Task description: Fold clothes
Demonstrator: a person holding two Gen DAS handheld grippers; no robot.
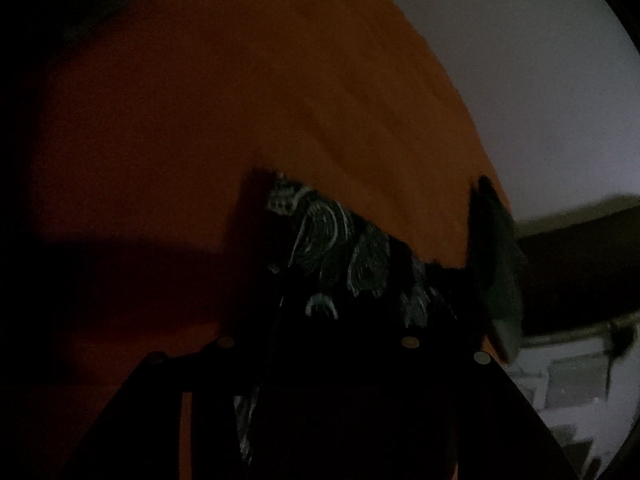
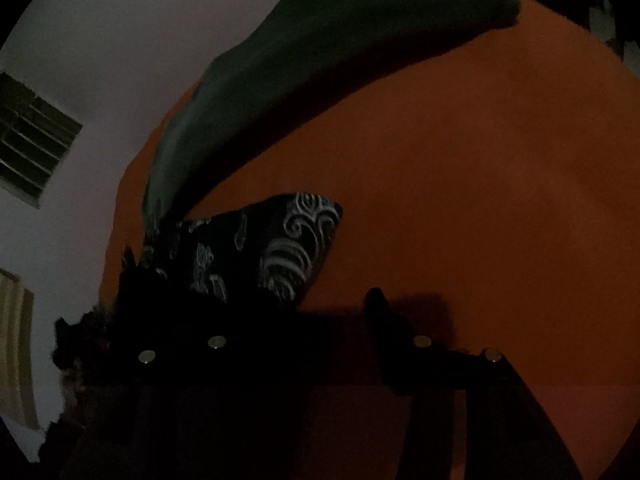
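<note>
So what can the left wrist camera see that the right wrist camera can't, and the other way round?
Only the left wrist view shows a dim cluttered corner at the lower right, too blurred to identify. Only the right wrist view shows a long dark green cloth stretching across the surface, and a slatted vent on the pale wall. Both show the orange surface, the pale wall and the black fabric with white swirl pattern near the dark gripper fingers.
</note>
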